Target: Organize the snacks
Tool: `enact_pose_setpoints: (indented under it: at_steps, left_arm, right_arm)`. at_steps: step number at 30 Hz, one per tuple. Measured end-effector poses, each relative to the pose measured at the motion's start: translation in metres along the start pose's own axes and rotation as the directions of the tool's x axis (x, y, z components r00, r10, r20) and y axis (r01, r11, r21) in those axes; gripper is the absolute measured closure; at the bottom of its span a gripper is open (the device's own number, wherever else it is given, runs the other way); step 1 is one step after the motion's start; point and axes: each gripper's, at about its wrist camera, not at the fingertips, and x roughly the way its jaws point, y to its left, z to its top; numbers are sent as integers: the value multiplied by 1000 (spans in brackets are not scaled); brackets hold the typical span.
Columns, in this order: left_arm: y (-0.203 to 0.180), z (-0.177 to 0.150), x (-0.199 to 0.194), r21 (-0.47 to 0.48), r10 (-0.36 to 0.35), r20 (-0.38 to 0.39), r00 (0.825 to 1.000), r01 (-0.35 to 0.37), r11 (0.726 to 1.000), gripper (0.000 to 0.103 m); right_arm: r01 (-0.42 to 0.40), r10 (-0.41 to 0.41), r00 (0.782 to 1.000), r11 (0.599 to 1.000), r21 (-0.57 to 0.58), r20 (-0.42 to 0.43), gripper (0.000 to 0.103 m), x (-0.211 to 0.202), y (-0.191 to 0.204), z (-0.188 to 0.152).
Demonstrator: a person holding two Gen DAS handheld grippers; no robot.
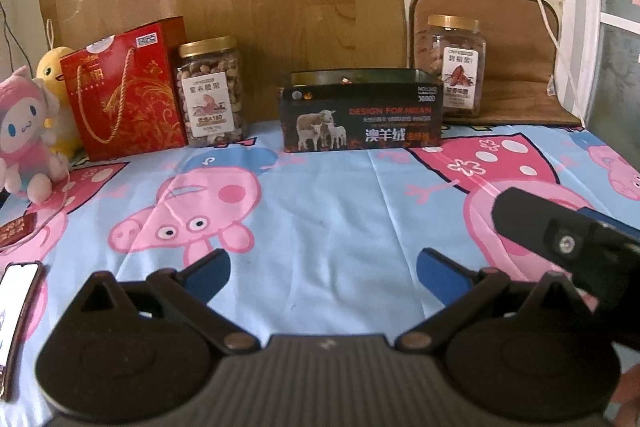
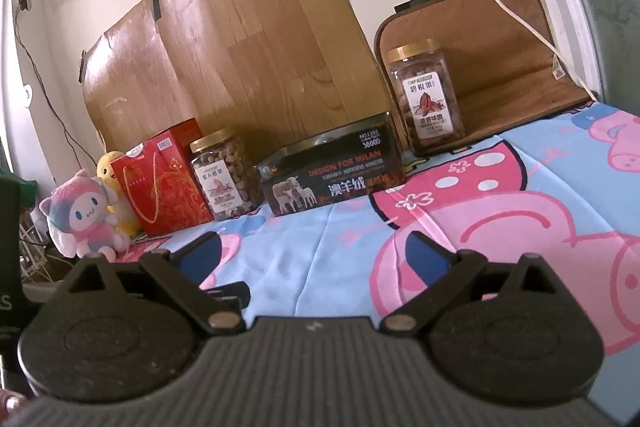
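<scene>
While I hold both grippers low over the cartoon-pig sheet (image 1: 320, 195), the left gripper (image 1: 323, 269) has its blue-padded fingers spread wide with nothing between them, and the right gripper (image 2: 314, 254) is spread the same way, also holding nothing. From the left camera I see the right gripper's black body at my right edge, near but apart. Along the back, from left to right, stand a pink plush (image 1: 22, 135), a yellow plush (image 1: 52, 67) behind it, a red bag (image 1: 120, 95), the left jar (image 1: 210, 93) just beside the bag, a black box (image 1: 360, 111) lying open-topped at centre, and the right jar (image 1: 452, 65) on a brown mat (image 1: 516, 39). Both jars are upright with gold lids on. A phone (image 1: 16, 323) lies at my left edge.
</scene>
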Motion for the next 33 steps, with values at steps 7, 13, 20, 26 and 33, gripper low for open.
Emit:
enact_pose_setpoints:
  at_steps: [7,13,20,26,33]
  left_arm:
    - [0,-2,3,2,45,-4,999,-45,999,0]
    - [5,-3,7,-20,26,-39,999,-26,999,0]
    - [4,-6,9,-7,7,-64,998,-7,1000,0]
    - [5,-6,12,1,34,-67,997,-34,999,0]
    - [9,-5,11,-13,45,-63,997,-46,999,0]
  right_arm:
    - [-3,3,1000,1000,6,3,2,-3,1,0]
    - [-2,2,1000,1000,7,1,2,-3,1,0]
    - [1,-1,1000,1000,23,-16,2,-1,0,0]
    - [3,-3,1000,1000,26,-21,2,-1,0,0]
    - [3,-3,1000,1000,30,-26,2,1,0,0]
